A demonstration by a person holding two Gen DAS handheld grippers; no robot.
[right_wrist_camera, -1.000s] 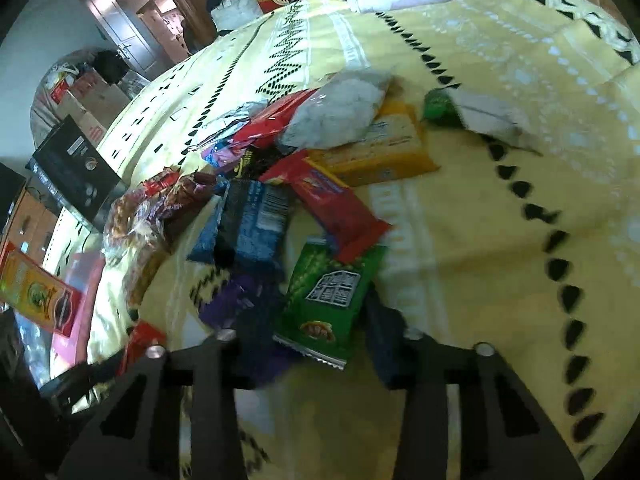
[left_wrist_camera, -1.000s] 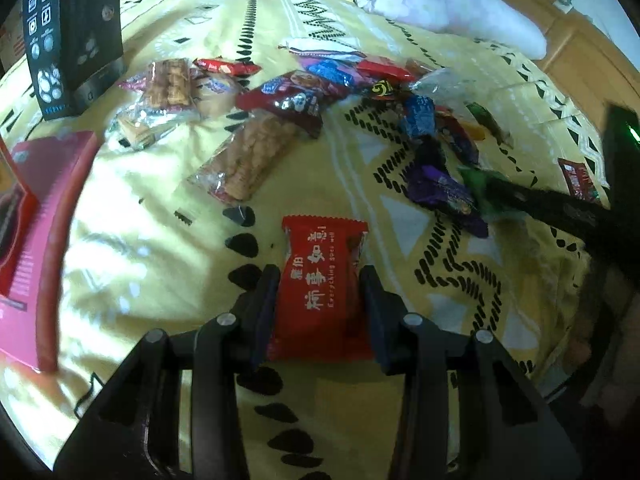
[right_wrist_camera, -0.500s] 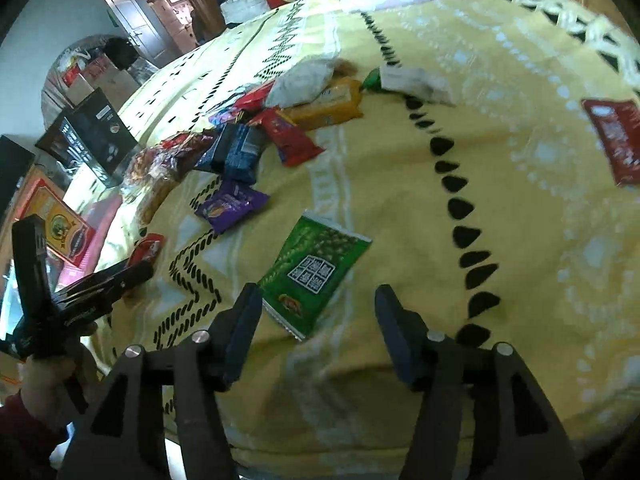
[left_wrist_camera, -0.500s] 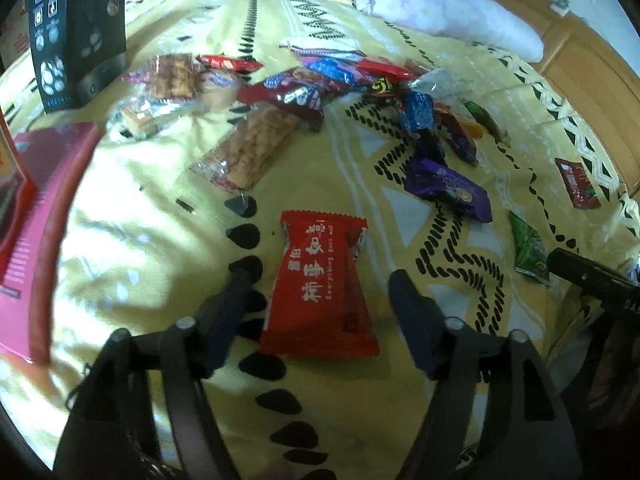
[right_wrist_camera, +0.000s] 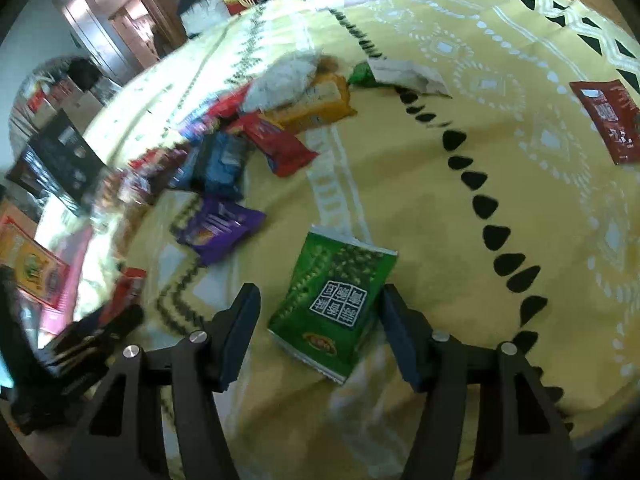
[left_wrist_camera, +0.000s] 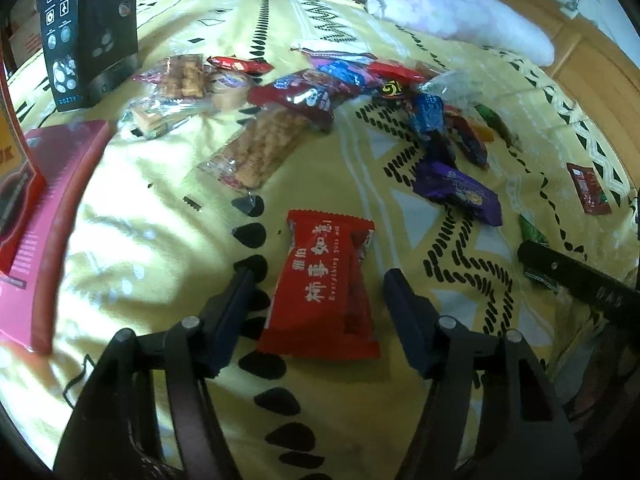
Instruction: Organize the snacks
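A red snack packet [left_wrist_camera: 326,292] with white Chinese characters lies flat on the yellow patterned bedspread [left_wrist_camera: 160,248]. My left gripper [left_wrist_camera: 320,300] is open with a finger on each side of it, not touching. A green snack packet [right_wrist_camera: 334,304] lies flat on the bedspread in the right wrist view. My right gripper [right_wrist_camera: 318,312] is open around it. The right gripper also shows in the left wrist view [left_wrist_camera: 576,284] at the right edge. A purple packet [left_wrist_camera: 458,192] lies between the two.
A heap of mixed snack packets [left_wrist_camera: 304,100] lies further back on the bed. A black box [left_wrist_camera: 86,28] stands at the back left, a pink box [left_wrist_camera: 52,208] lies at the left. A dark red packet [right_wrist_camera: 606,118] lies alone at the right. White bedding [left_wrist_camera: 452,12] is at the head.
Both grippers opened, the left releasing the red packet and the right the green packet, now lying on the bedspread. The right gripper pulled back from the heap toward the bed's near edge.
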